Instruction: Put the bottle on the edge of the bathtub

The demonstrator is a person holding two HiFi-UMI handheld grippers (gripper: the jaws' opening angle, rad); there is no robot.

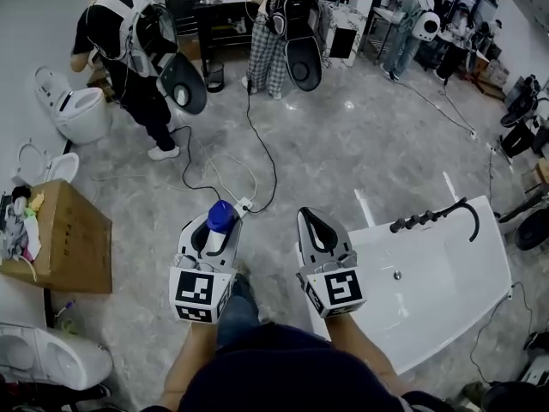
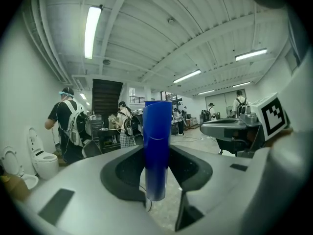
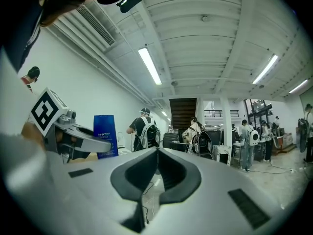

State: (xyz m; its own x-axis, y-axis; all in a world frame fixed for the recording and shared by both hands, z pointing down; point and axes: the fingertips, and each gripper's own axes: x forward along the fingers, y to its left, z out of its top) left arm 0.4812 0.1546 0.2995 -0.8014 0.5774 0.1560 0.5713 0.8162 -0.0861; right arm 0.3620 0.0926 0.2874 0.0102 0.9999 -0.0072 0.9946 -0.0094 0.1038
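Bottle (image 1: 221, 215): clamped upright in the left hand-held gripper (image 1: 213, 230), held in the air above the floor and touching nothing else.

**Handling (judged)**
- The body looks like a stiff, smooth-walled cylinder, probably plastic and fairly light.
- The glossy wall is likely to be slippery. A round body can twist or slide down between flat pads.
- Best hold: on the straight wall below the cap, pads on opposite sides. That is roughly where the jaws sit now.
- Keep it vertical; a tall, narrow bottle will tip easily when set on a smooth rim.

**Appearance**
- The head view shows a blue cap or top over a paler, whitish body.
- The left gripper view shows a deep blue, shiny column that fades to pale at its lower end.
- No label can be read on it there.

**Grippers**
- Left: jaws partly apart and pressed on the bottle, which fills the gap between the pads.
- Right hand-held gripper (image 1: 310, 221): jaws together with nothing between them, held level just to the right of the left one.

**Target**
- Bathtub (image 1: 382, 237): a white tub with a black tap, lying to the right of the right hand-held gripper and partly under it.
- It is well apart from the bottle (the whole width of the right gripper lies between them).
- The bottle is not yet over the rim, so the carry to the right is judged to be still ahead.
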